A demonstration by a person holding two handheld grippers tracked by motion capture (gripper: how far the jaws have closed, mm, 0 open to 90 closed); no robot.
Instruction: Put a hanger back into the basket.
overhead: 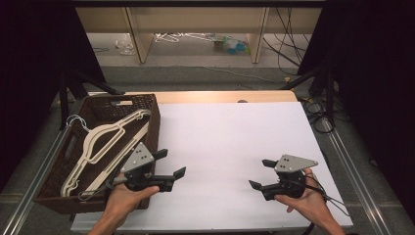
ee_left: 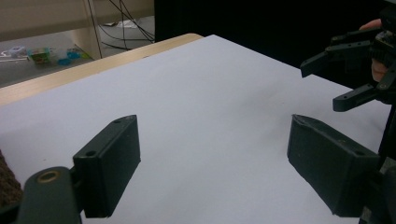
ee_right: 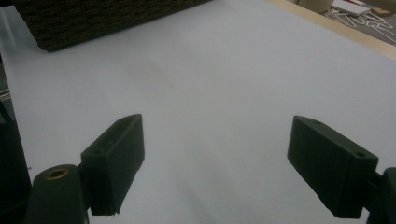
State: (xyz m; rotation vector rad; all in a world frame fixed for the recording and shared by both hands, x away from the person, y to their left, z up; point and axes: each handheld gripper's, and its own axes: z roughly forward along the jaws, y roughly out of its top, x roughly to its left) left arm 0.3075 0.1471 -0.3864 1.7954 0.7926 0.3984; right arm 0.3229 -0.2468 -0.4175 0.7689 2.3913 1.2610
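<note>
- High view: the left tool (overhead: 171, 163) is held in the left hand (overhead: 122, 198) at the near left of the white worktop (overhead: 230, 142), just beside the right wall of a brown wicker basket (overhead: 154, 110). Its jaws are spread wide and nothing is held between them.
- High view: cream-coloured hangers (overhead: 105, 142) are seen lying inside the basket, leaning across it from the far right corner to the near left; they are not touched by either tool.
- High view: the right tool (overhead: 262, 174) is held in the right hand (overhead: 306, 198) at the near right of the worktop, well apart from the left tool. Its jaws are also spread wide and empty, and they are pointed toward the left tool.
- Left gripper view: the two black jaws are seen far apart over bare white worktop, with nothing gripped. The right tool (ee_left: 327, 79) is seen at the upper right, open.
- Right gripper view: the jaws are seen wide apart above the bare worktop, with nothing between them. The wall of the basket (ee_right: 93, 18) is seen at the far upper left, well away from the jaws.
</note>
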